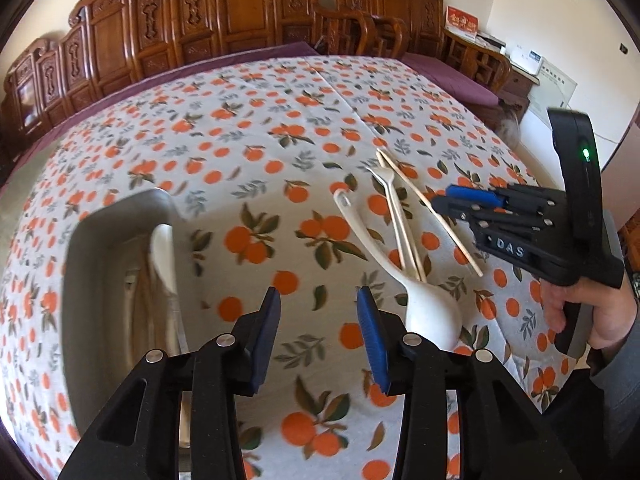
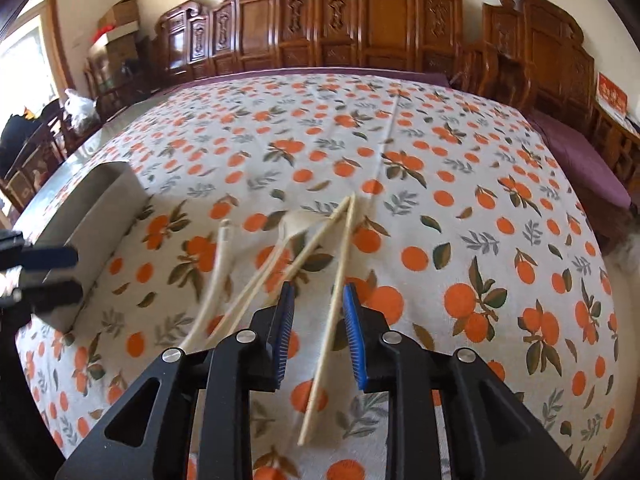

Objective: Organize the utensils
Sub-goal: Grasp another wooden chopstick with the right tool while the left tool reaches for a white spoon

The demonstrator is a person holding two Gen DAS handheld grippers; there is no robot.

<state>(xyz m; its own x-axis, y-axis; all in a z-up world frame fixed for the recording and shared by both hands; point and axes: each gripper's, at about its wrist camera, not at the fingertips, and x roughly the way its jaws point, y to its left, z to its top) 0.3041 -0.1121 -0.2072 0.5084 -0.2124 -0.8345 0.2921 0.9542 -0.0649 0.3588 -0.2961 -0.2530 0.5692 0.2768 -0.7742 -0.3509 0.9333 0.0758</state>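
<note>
Both grippers hang with fingers apart and empty, the left gripper (image 1: 318, 296) beside the tray (image 1: 120, 216), the right gripper (image 2: 318, 292) over one chopstick (image 2: 326, 340) among utensils on the desk (image 2: 460, 208).

White ladle-style spoon (image 1: 424, 304) lies flat on desk, bowl at 5 o'clock of the group. Cream fork (image 1: 394, 216) and two chopsticks (image 1: 434, 210) lie crossed over its handle. Grey tray (image 1: 86, 280) at 9 o'clock holds another white spoon (image 1: 162, 256).
</note>
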